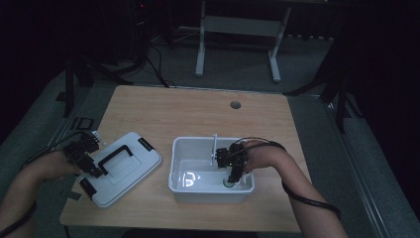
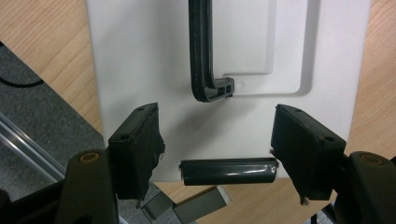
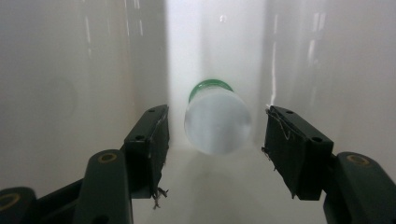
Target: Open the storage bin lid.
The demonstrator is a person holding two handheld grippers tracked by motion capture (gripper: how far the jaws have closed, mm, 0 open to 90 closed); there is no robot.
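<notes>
Wooden table [image 1: 198,111] carries a white plastic bin [image 1: 184,148], open, right of centre. All places below are relative to the bin.

Bin lid [image 1: 130,166]: lying flat on the table just to the left of the bin, black handle [image 1: 115,156] up, black latch [image 2: 228,171] at its near edge.

Left gripper [image 1: 88,166]: over the near edge of the lid, jaws apart, straddling the latch without pressing on it. Released, holding nothing.

Right gripper [image 1: 233,173]: reaching down inside the bin at its near right end. In the right gripper view the small green-bodied bottle with a whitish cap [image 3: 217,121] stands on the bin floor between the jaws; a clear gap shows on both sides. Released, not gripping.

Judgement: step in hand is placing the bottle in the bin, and it appears set down. Next move calls for lifting the right gripper straight up without tipping the bottle, then fitting the lid.
</notes>
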